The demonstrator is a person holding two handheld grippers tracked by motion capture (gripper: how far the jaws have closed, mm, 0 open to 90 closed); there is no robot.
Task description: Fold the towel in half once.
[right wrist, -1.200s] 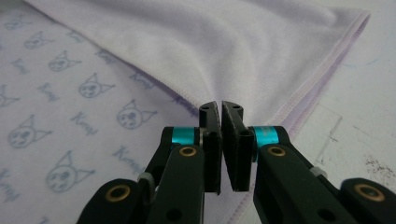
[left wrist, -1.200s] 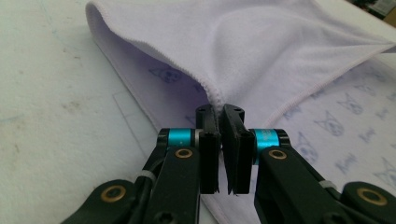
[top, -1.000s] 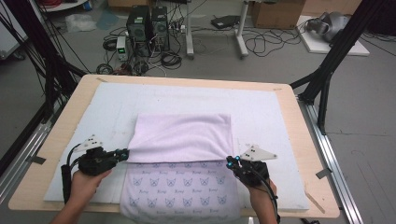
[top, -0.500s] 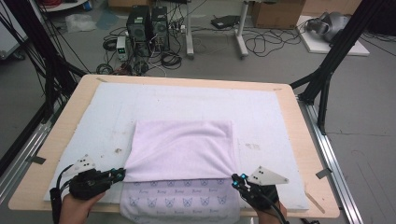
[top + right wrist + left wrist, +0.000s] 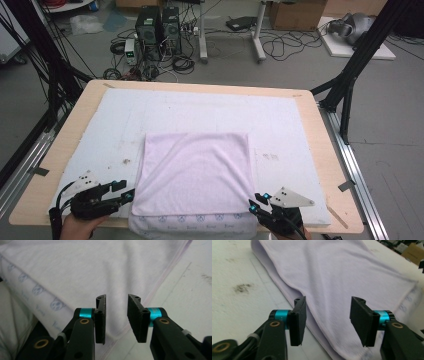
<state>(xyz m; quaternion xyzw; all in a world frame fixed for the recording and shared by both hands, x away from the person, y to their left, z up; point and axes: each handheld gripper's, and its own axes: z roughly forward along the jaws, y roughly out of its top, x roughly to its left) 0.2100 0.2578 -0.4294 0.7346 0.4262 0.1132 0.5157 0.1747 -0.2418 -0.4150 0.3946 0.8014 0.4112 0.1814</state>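
A pale lilac towel (image 5: 195, 170) lies folded on the white mat (image 5: 150, 110). A strip of its printed underside (image 5: 200, 222) shows along the near edge. My left gripper (image 5: 127, 192) sits at the towel's near-left corner. Its jaws have just been opening and stand apart over the towel's hem (image 5: 327, 317), pressing nothing. My right gripper (image 5: 257, 202) is at the near-right corner. Its jaws have also just been opening, with a narrower gap (image 5: 116, 315) above the towel's edge and no cloth pinched. The person's hands come in from the bottom edge.
The mat covers most of a wooden table (image 5: 327, 150). Black frame legs (image 5: 350, 85) stand at the right and left sides. Computer towers (image 5: 157, 25) and cables lie on the floor beyond the far edge. The mat's far half is bare.
Both grippers drew back toward the near edge, pulling the towel's top layer over most of the printed side. Their jaws, shut on the corners before, now stand apart and have let go.
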